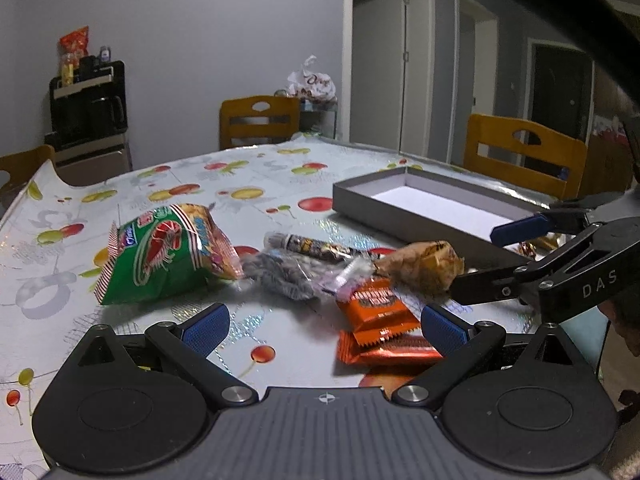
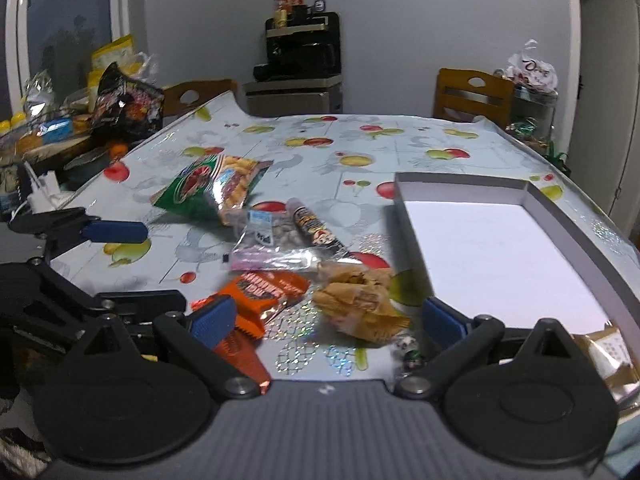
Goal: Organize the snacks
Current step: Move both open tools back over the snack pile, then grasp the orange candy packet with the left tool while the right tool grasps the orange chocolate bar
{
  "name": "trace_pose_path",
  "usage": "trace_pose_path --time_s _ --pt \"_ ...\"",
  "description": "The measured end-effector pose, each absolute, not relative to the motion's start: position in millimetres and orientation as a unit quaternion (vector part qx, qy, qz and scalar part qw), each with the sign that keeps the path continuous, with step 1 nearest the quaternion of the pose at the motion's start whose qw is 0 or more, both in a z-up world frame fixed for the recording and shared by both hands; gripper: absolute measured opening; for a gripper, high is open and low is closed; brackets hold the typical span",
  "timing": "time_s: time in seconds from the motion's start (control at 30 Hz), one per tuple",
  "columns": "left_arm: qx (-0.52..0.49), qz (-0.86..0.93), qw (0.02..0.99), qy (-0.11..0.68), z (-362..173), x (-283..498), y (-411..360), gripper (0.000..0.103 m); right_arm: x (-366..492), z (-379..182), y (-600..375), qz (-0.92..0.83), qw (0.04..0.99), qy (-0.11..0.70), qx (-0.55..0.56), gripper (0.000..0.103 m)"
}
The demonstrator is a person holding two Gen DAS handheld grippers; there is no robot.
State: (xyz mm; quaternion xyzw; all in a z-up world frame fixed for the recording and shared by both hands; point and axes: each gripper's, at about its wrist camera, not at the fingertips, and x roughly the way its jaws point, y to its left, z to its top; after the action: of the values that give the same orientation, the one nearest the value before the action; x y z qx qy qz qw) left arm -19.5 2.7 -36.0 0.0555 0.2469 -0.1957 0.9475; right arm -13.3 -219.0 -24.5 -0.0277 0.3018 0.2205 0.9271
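Observation:
Snacks lie in a heap on the fruit-print tablecloth: a green shrimp-chip bag (image 1: 168, 256) (image 2: 208, 190), a clear nut pouch (image 1: 280, 276) (image 2: 268, 236), a dark stick pack (image 1: 316, 246) (image 2: 316, 232), orange wafer packs (image 1: 376, 312) (image 2: 260, 292) and a tan wrapped pastry (image 1: 424, 266) (image 2: 360, 304). An open grey box (image 1: 400, 210) (image 2: 500, 248) with a white floor lies to the right. My left gripper (image 1: 324, 326) is open and empty just before the orange packs. My right gripper (image 2: 326, 322) is open and empty, with the pastry between its fingers.
Wooden chairs (image 1: 260, 120) (image 1: 524, 152) stand at the table's far side. A black appliance on a cabinet (image 2: 300, 56) stands by the wall. More snack bags and bottles (image 2: 120, 100) crowd the table's left end. A tan packet (image 2: 612, 356) lies by the box's near corner.

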Motion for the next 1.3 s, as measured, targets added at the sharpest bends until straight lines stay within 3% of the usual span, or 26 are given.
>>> trace_pose_path --time_s 0.47,0.67,0.93,1.1,1.3 --pt "0.05 -0.199 0.942 0.265 -34.0 -9.2 2.8 0.103 -31.8 -37.0 -192.5 0.313 0.899 0.287 -0.105 0.1" --pt "0.009 -0.199 0.926 0.32 -47.2 9.4 -16.0 0.103 -31.0 -46.7 -191.9 0.333 0.889 0.303 -0.081 0.1" --pt "0.009 -0.171 0.929 0.327 -57.5 21.6 -36.0 0.103 -26.1 -54.7 -194.3 0.347 0.886 0.301 -0.064 0.1" --pt "0.007 -0.164 0.927 0.336 -58.8 27.6 -42.0 0.093 -23.7 -58.6 -191.5 0.345 0.885 0.304 -0.074 0.099" --pt "0.021 -0.16 0.929 0.333 -58.3 27.5 -46.5 0.081 -22.6 -62.4 -188.3 0.352 0.881 0.305 -0.082 0.087"
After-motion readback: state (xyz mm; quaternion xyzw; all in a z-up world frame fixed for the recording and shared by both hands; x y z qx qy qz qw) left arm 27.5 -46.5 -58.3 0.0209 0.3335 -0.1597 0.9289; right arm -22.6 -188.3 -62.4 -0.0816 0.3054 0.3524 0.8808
